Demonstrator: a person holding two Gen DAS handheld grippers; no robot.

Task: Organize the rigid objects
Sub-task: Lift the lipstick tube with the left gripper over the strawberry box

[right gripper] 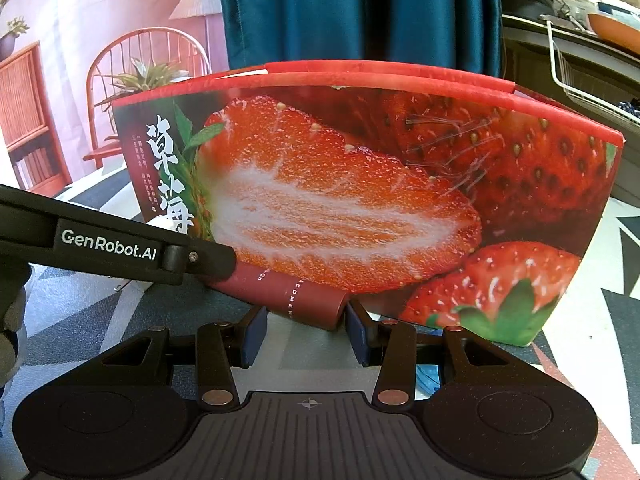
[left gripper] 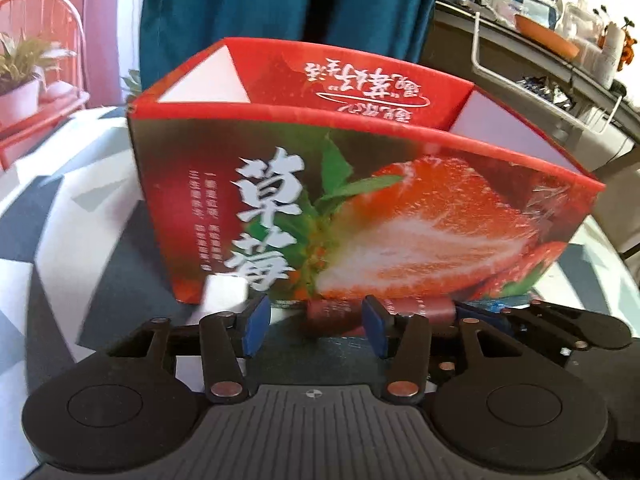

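A red cardboard box (left gripper: 360, 208) printed with strawberries is seen standing open-topped on a tabletop (left gripper: 48, 216) covered in a grey-and-white geometric pattern. A dark red tube (right gripper: 296, 294) is lying on the tabletop just in front of the box, along its near wall.

In the left wrist view, the left tool (left gripper: 316, 330) is being held low before the box with its blue pads apart; the tube is lying between and just beyond them, and no pad is seen pressing on it.

In the right wrist view, the right tool (right gripper: 306, 334) is being held near the tube's right end — its pads are standing apart, and whether the right pad is touching the tube cannot be told. The left tool's black arm (right gripper: 120, 248) is reaching in from the left edge, ending at the tube's far end.

Behind the box, a teal curtain (left gripper: 280, 0) is hanging.
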